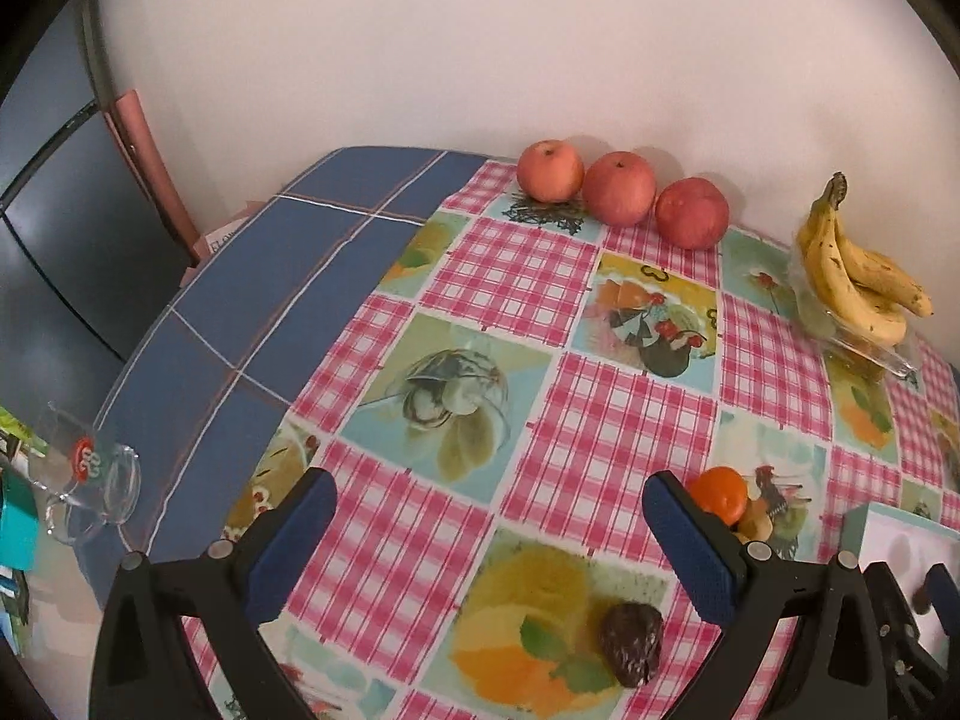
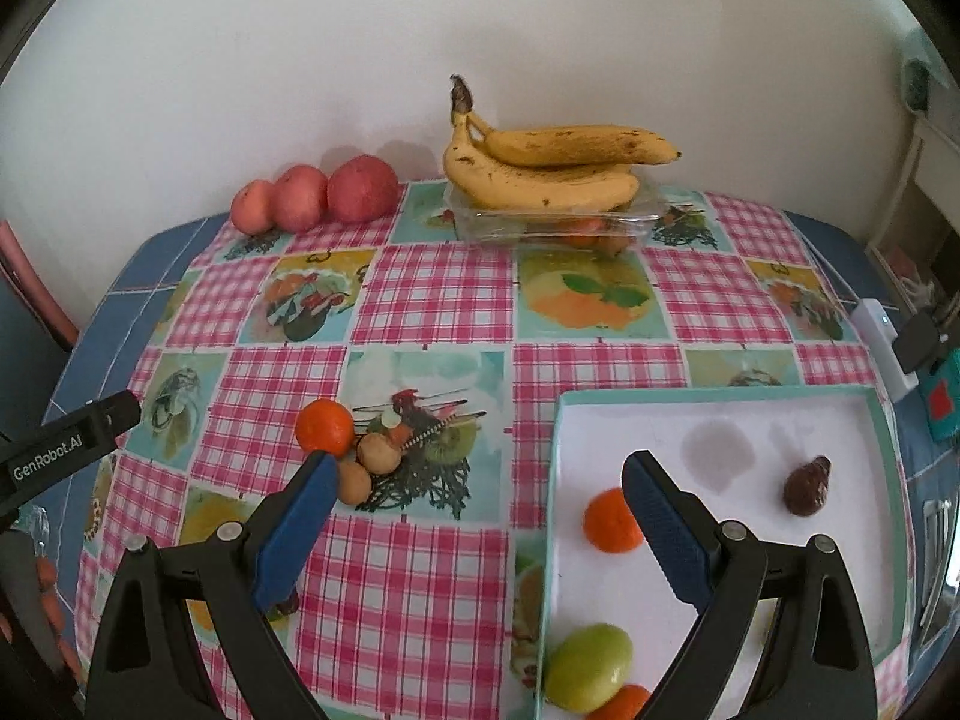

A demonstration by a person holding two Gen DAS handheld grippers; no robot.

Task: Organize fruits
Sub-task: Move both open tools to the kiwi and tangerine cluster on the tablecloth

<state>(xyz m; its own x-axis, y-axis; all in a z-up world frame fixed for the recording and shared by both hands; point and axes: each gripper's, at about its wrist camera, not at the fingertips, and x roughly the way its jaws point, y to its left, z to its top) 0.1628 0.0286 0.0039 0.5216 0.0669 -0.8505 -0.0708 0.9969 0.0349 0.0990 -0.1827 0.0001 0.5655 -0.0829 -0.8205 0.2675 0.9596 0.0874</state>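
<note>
Hovering spread and empty: left gripper (image 1: 489, 546), right gripper (image 2: 474, 531). Loose tangerine (image 2: 324, 427) touches two small brown fruits (image 2: 367, 467) mid-counter, beside the tray (image 2: 708, 396). Risk: gripping the tangerine nudges them rolling toward the counter's edge.

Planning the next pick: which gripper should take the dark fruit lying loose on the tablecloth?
Left, probably. The dark fruit lies just ahead of the open left gripper, near its right finger. The right gripper, also open, is over the tray edge.
</note>
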